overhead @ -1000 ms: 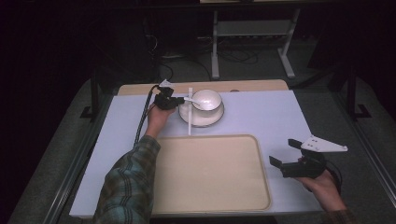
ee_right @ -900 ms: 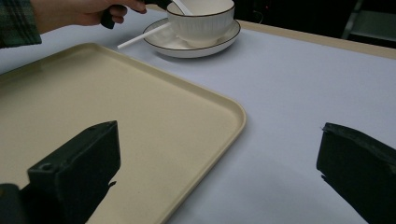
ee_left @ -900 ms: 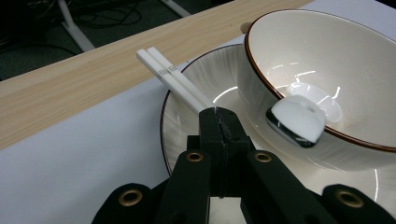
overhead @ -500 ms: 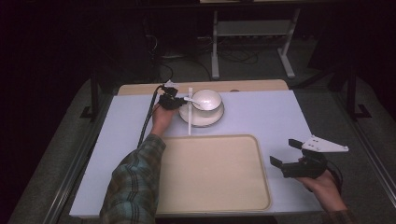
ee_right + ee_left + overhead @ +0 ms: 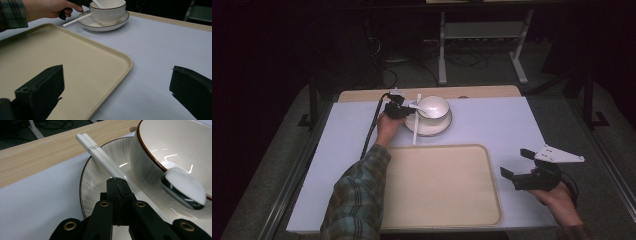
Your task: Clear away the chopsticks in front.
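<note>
Chopsticks (image 5: 105,157) are seen lying across the rim of a saucer (image 5: 428,126) at the far side of the bench (image 5: 492,125), with a bowl (image 5: 434,106) seated on the saucer and a spoon (image 5: 183,188) resting on the bowl's rim. The left gripper (image 5: 406,106) is held at the saucer's left edge, its fingers (image 5: 117,195) pressed fully together just over the chopsticks; in the left gripper view nothing is seen between them. Whether the chopsticks are touched cannot be told. The right gripper (image 5: 518,166) is held well apart, near the right edge of an empty tray (image 5: 439,215), with its fingers spread wide and nothing between them. A pick-up of the chopsticks for the tray is judged to be in hand, and not yet secured. With the fingers closed, the sticks could be nudged rather than caught, and rolled off the saucer onto the bench. Being smooth, thin and paired, only one might be gripped, or both might slip. A low approach could also tip the saucer's rim or knock the spoon loose from the bowl.
</note>
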{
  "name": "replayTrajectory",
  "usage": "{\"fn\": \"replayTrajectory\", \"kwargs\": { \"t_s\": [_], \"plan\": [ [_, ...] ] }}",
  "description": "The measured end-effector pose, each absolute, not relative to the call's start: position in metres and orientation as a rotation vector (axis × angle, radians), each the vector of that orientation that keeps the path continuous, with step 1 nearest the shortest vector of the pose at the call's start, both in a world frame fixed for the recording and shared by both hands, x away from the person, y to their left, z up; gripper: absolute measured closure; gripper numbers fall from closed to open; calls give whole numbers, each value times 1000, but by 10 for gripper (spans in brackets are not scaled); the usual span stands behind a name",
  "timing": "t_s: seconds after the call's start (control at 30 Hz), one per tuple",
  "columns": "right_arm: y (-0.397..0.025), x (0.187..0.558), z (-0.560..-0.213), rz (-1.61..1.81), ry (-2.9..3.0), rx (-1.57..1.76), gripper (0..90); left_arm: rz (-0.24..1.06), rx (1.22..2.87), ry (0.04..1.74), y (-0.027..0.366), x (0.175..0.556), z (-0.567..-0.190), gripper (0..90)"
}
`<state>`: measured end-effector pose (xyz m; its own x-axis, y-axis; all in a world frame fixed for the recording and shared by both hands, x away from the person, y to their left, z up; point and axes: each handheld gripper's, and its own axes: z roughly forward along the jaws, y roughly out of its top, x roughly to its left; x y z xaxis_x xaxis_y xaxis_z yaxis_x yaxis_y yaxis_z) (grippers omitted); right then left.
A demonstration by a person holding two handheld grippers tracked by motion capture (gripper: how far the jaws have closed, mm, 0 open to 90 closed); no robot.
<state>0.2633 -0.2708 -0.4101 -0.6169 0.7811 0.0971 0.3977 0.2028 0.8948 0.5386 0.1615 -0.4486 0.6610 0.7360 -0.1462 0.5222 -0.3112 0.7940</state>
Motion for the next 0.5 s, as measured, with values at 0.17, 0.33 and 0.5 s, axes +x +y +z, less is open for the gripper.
{"fn": "replayTrajectory", "kwargs": {
  "t_s": [0.17, 0.33, 0.5],
  "plan": [
    [-271, 263, -410, 1385, 2108, 1100, 0, 295, 1994, 985, 163, 539, -448, 898],
    [-271, 263, -410, 1386, 2105, 1100, 0, 275, 1999, 1001, 172, 535, -445, 898],
    [-270, 263, -411, 1377, 2110, 1104, 0, 278, 1988, 1026, 185, 518, -441, 898]
  ]
}}
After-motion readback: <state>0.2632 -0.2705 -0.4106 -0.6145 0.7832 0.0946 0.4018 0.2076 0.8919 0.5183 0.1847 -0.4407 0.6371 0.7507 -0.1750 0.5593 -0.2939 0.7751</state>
